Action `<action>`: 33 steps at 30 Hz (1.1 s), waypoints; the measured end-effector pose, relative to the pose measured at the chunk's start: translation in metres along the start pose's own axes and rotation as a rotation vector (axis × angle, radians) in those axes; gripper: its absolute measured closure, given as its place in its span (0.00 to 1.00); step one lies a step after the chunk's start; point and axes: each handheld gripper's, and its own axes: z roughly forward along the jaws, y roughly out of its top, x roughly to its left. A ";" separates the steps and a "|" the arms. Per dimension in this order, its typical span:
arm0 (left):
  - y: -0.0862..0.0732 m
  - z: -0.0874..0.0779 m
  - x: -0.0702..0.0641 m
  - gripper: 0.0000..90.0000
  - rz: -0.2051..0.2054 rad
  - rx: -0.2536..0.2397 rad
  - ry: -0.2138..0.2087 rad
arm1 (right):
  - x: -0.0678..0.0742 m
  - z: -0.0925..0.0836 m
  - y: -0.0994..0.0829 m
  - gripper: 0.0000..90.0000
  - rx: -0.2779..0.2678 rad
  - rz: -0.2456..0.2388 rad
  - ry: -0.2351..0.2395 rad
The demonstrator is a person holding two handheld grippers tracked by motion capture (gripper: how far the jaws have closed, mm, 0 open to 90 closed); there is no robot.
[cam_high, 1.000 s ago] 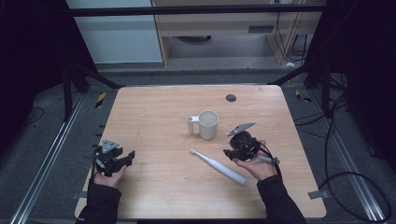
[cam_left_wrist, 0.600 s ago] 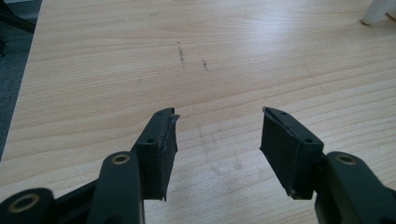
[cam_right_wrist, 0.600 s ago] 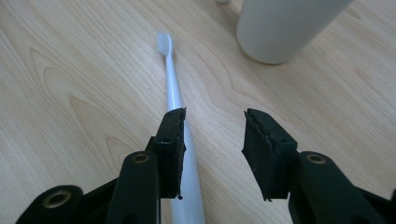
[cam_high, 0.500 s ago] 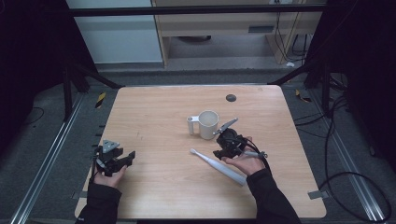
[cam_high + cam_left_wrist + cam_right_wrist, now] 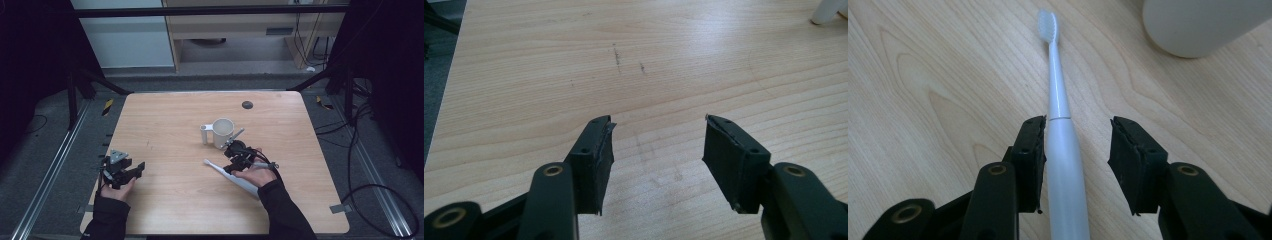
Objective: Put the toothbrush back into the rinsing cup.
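Observation:
A white electric toothbrush (image 5: 235,176) lies flat on the wooden table (image 5: 165,125), bristle end toward the left. My right gripper (image 5: 234,161) is open and lowered over it. In the right gripper view the toothbrush (image 5: 1060,135) runs between the jaws, its handle touching the left pad, bristles pointing away. A white mug (image 5: 220,133) with a handle stands upright just beyond that gripper; its base (image 5: 1198,25) shows at top right. My left gripper (image 5: 131,170) rests open near the table's front left with nothing between its jaws (image 5: 656,145).
A small dark round disc (image 5: 247,105) lies near the table's far edge. Bare wood stretches across the middle and left of the table. Metal rails and cables run along the floor at both sides.
My right gripper has moved left and down from beside the mug onto the toothbrush handle. The left gripper has stayed still.

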 end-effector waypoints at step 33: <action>0.000 0.000 0.001 0.49 0.000 0.004 0.001 | 0.004 0.033 -0.006 0.66 0.121 -0.012 0.022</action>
